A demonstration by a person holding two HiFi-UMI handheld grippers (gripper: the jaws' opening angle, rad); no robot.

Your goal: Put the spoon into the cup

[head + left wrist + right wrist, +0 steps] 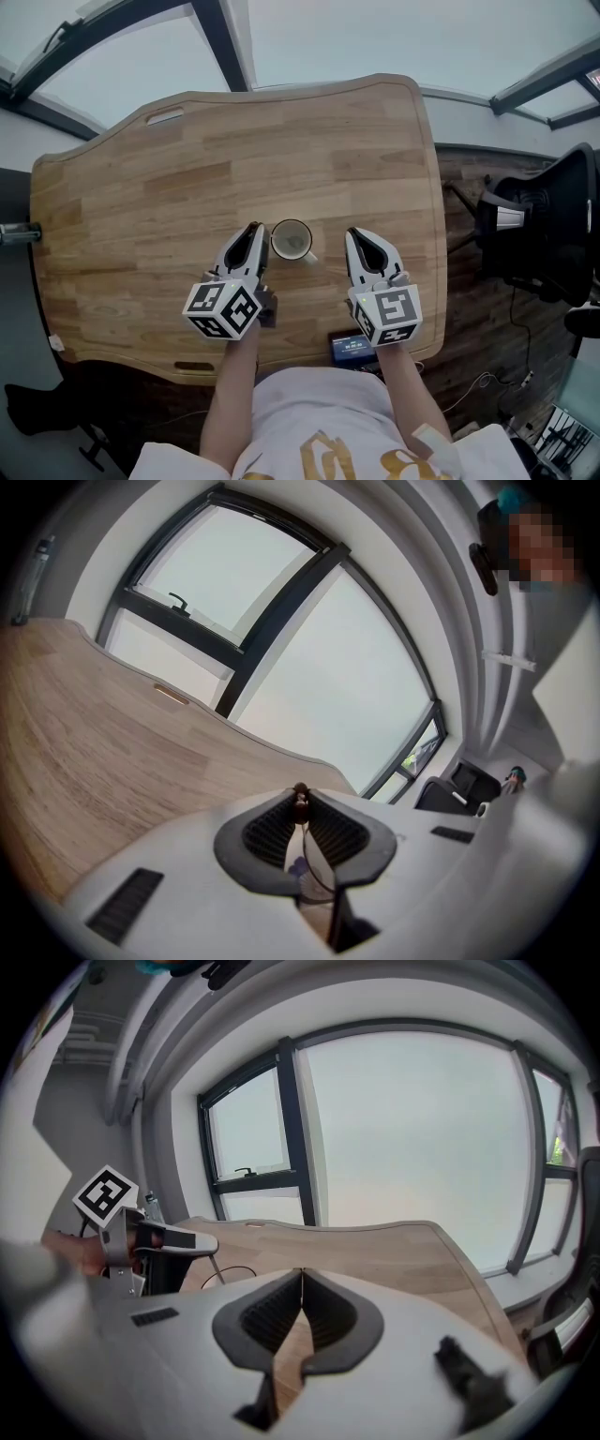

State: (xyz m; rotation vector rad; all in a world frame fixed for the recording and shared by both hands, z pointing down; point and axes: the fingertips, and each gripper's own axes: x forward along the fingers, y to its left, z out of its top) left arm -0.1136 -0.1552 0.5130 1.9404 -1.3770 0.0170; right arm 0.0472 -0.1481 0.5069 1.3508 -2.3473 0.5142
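- Wooden bench (pixel 187 169) fills the middle of the head view, with big windows behind it.
- White cup (pixel 292 240) stands upright at centre frame, between the two tools.
- Left tool (pixel 253 228), just left of the cup, is clenched on the thin spoon (pixel 300 803), whose dark beaded end pokes out past the tips.
- Right tool (pixel 354 232), right of the cup, is closed tight with nothing between its jaws.
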